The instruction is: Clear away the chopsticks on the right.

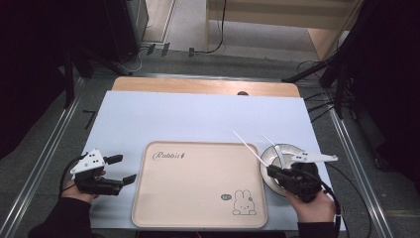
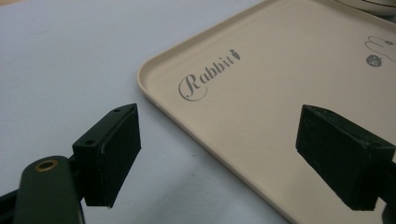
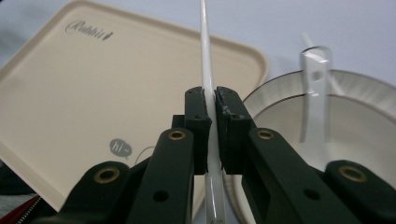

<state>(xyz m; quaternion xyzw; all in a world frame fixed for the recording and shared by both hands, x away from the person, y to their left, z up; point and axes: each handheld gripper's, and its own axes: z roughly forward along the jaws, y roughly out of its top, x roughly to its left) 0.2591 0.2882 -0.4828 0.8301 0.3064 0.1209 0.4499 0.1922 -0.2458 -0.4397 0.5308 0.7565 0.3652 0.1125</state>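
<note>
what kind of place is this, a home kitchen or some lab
Most likely a lab or recording setup, not a kitchen: the table has a plain white sheet, metal rails and loose cables run along the floor, and a person works a tray with handheld grippers.

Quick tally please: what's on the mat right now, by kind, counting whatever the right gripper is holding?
Tray: 1
Bowl: 1
White chopstick clamped in the right gripper: 1
White spoon resting in the bowl: 1
Total: 4
</note>
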